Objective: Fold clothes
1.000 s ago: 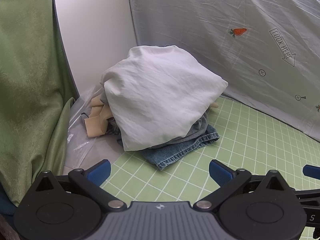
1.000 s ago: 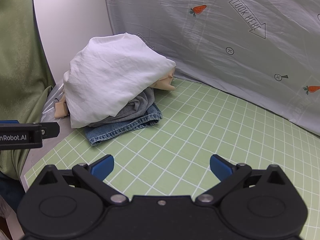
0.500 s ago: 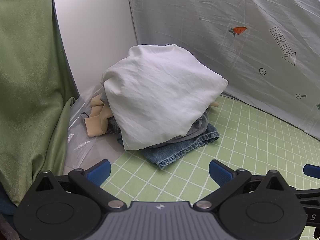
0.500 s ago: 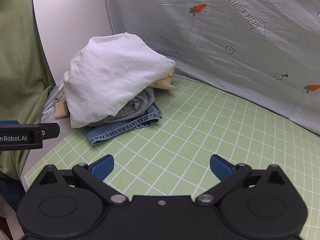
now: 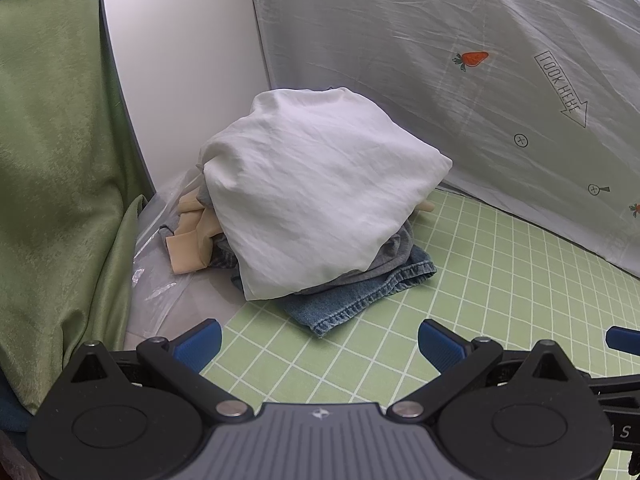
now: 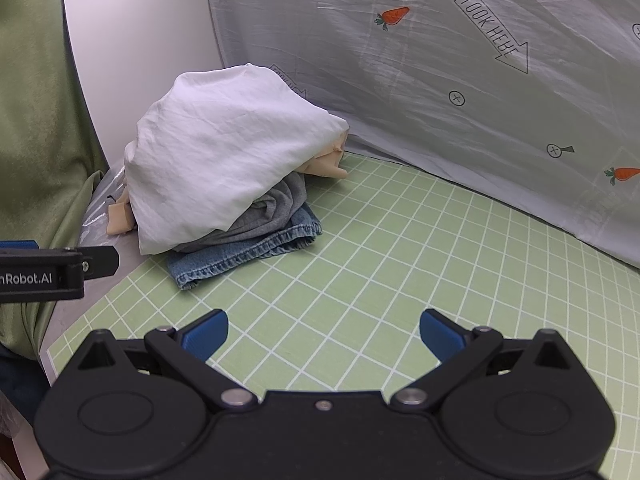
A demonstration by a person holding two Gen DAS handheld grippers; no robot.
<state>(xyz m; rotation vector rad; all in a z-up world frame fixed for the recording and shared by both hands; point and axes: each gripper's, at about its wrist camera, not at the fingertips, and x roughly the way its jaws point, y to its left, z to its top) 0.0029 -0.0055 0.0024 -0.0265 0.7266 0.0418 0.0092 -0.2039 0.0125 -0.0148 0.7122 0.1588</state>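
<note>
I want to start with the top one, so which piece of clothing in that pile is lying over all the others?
The white garment. It drapes over the grey one, the blue denim and the beige piece, which only peek out beneath it.

— How many garments are in the pile?

— Four that can be told apart: one white garment [image 5: 320,200] on top, one grey garment [image 6: 276,208] under it, one piece of blue denim [image 5: 340,300] at the bottom, and one beige garment [image 5: 192,236] poking out at the sides.

— And the grippers?

— Two. The left gripper [image 5: 320,340] and the right gripper [image 6: 324,330], each with two blue-tipped jaws spread apart.

— Anything else to count?

— One green grid mat [image 6: 400,260]. Carrots on the backdrop sheet [image 6: 400,80]: two in the right view.
</note>
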